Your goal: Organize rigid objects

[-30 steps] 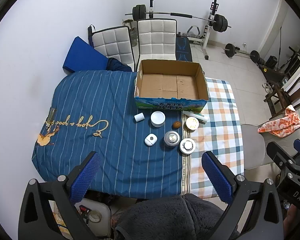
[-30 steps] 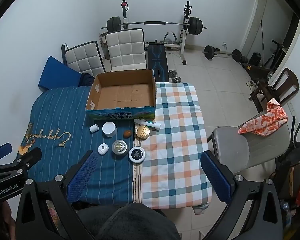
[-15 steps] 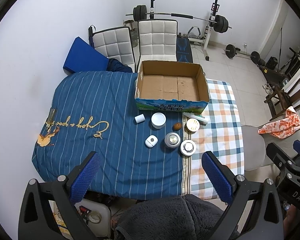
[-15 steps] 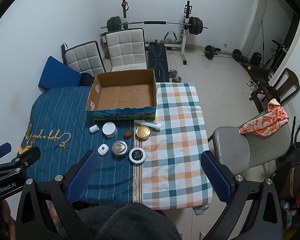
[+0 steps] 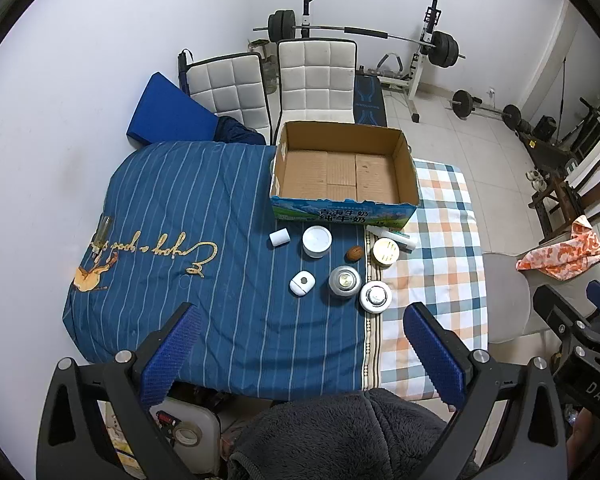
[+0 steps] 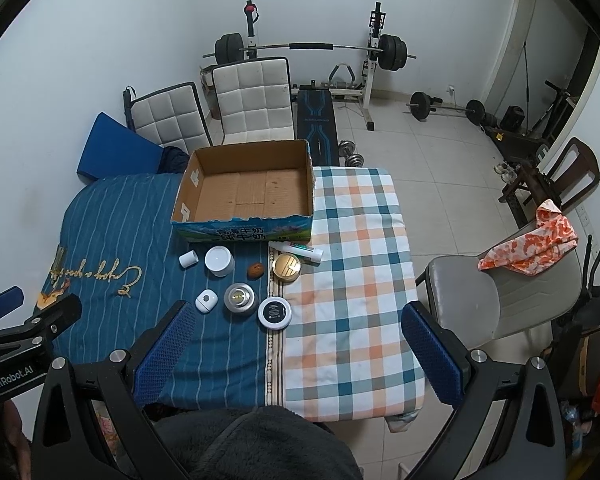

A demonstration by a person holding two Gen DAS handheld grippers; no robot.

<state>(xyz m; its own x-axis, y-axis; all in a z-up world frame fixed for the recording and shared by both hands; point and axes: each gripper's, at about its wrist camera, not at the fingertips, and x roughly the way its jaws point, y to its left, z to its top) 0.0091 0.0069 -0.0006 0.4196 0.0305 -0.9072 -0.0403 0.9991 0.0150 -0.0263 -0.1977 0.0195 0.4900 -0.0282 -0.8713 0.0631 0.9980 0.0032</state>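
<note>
Our left gripper is held high over the table with its two blue fingers spread wide and nothing between them. Our right gripper is the same, wide apart and holding nothing, and both hang well above the things.

We see a table under two cloths, a blue striped cloth and a checked cloth.

At 12 o'clock from the little things sits a cardboard box with an open top and only its brown floor showing inside.

Just below the box lie the small things in two rows. In the far row, going from 9 o'clock to 3 o'clock, we see a small white roll, a white round jar, a little brown nut-like thing, a gold round tin and a white tube. The tube lies flat, touching the gold tin, right by the box front. We cannot tell for sure what the brown thing is, since it is so small.

In the near row sit a white rounded case, a silver round tin and a white disc with a dark top. The silver tin and the disc are just beside each other.

At 3 o'clock from the table stands a grey chair with an orange cloth on it.
</note>
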